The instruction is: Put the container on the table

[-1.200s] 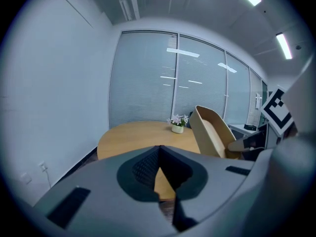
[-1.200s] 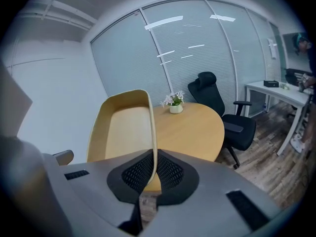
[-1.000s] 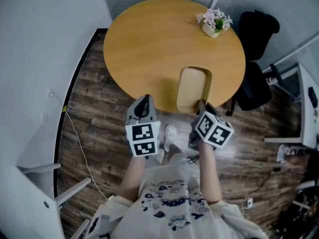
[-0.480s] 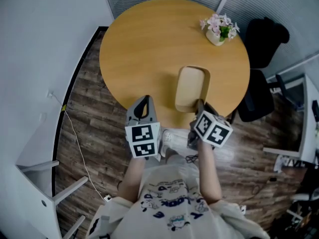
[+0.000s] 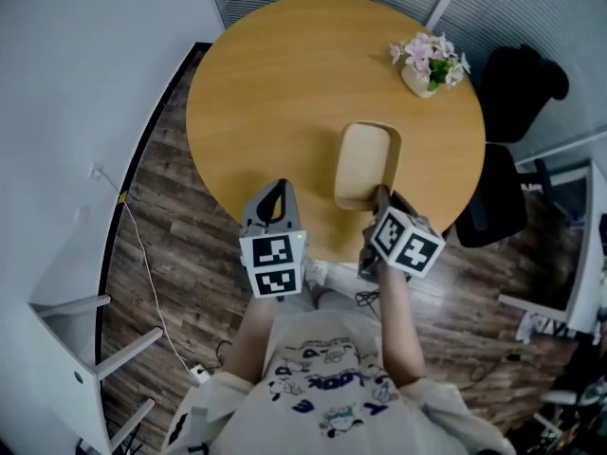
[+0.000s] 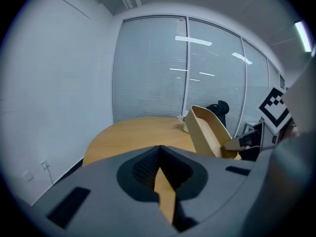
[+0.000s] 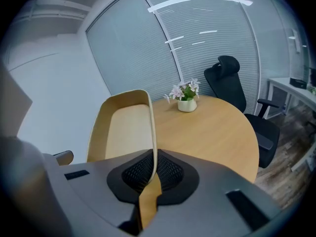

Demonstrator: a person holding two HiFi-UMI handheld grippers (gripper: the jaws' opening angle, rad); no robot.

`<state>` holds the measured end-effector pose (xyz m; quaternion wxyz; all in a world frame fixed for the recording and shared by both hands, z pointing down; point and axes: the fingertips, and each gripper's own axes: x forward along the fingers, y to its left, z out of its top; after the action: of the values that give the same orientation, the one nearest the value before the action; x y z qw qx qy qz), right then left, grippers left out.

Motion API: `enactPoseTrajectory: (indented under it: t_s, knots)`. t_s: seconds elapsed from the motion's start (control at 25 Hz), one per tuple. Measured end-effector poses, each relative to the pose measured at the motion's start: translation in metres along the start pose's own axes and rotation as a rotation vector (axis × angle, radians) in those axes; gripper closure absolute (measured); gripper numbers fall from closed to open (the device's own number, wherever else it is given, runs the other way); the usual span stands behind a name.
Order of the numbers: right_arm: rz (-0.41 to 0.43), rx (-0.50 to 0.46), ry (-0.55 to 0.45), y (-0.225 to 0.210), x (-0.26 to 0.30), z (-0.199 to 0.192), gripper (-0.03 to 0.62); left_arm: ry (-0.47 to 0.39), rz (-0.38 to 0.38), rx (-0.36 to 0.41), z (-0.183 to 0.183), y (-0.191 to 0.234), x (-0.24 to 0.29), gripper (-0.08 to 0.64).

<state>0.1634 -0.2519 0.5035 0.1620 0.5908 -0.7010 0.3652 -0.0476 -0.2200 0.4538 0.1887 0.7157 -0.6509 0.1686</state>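
The right claw (image 5: pixel 382 197) pinches the near rim of the tan oval moulded container (image 5: pixel 365 164), which is tilted above the round wooden counter (image 5: pixel 275 83) at centre frame. It apparently remains to set it flat and let go. The left claw (image 5: pixel 273 195), left of centre, is closed on nothing. No writing is legible

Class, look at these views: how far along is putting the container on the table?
Done: the container is picked up and over the table. In hand: the right gripper is clamped on its near rim, and the left gripper view shows it tilted, apparently off the wood. To do: lower it flat and release. The left gripper is shut and empty.
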Motion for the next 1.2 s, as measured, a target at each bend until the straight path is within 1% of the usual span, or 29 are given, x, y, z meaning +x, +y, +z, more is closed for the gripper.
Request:
enactPoseTrajectory:
  t_s: [0.2,0.48,0.88,1.2]
  knots:
    - [-0.002,-0.004,0.031,-0.003,0.013,0.002,0.58,0.029,0.006,-0.008,-0.004,-0.001,0.011,0.557]
    - [-0.014,-0.01,0.084,-0.002,0.029,-0.008,0.58,0.073,0.003,-0.017,-0.017,0.006,0.023,0.557]
    - [-0.074,0.009,0.164,-0.002,0.042,-0.036,0.58,0.164,-0.032,-0.026,-0.044,0.021,0.03,0.557]
    - [-0.124,0.029,0.231,-0.008,0.049,-0.063,0.58,0.243,-0.065,-0.028,-0.071,0.024,0.038,0.557]
